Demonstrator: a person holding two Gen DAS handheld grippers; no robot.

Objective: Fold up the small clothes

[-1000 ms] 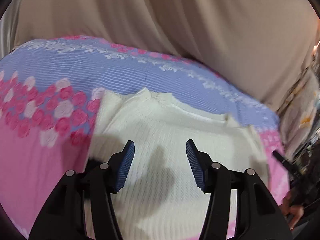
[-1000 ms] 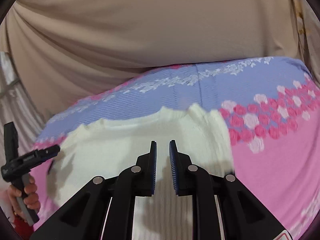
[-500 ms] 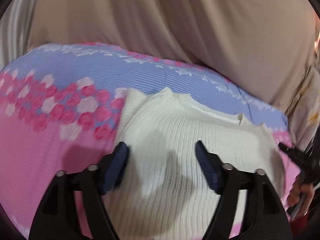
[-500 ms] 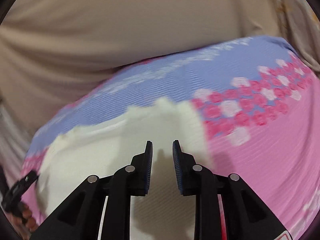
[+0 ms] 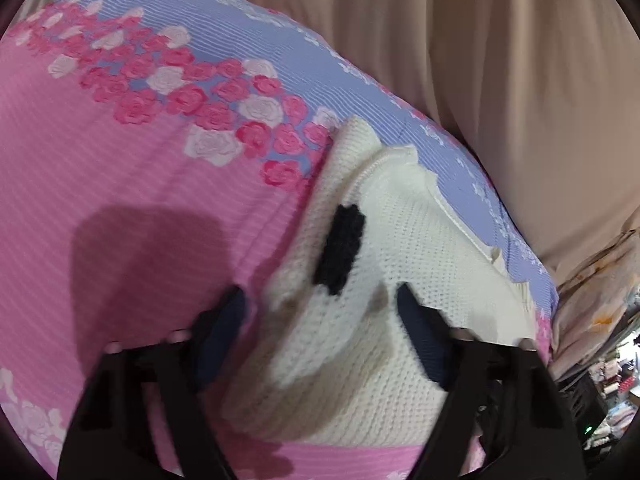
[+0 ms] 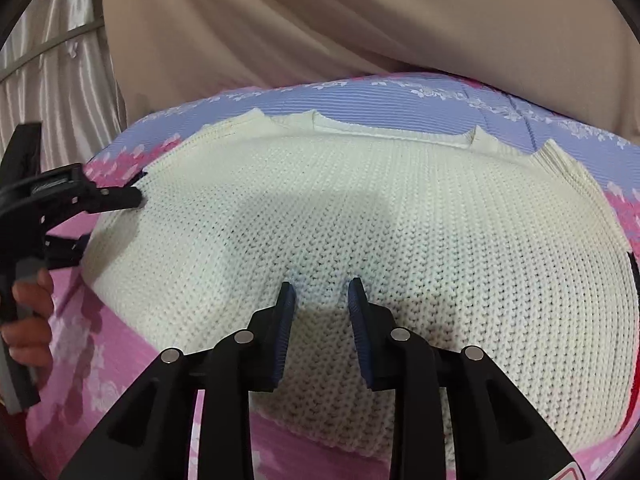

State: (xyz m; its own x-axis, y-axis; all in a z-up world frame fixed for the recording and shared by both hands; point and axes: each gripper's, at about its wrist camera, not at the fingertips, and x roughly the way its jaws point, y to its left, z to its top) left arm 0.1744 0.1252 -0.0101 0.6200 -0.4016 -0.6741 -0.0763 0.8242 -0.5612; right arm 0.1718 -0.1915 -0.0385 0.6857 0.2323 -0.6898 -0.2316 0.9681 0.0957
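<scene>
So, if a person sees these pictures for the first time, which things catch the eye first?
First the cream knitted sweater, lying flat on the pink and blue rose-patterned bedcover. Then the black patch on its folded edge, ahead of the open left gripper. The right gripper is open above the knit.

Draped room around a floral bed cover

Beige cloth (image 6: 320, 32) hangs across the far side; a shiny striped curtain (image 6: 60, 80) at far left; pink and lilac rose-patterned bed cover (image 5: 120, 160) spreads below.
</scene>
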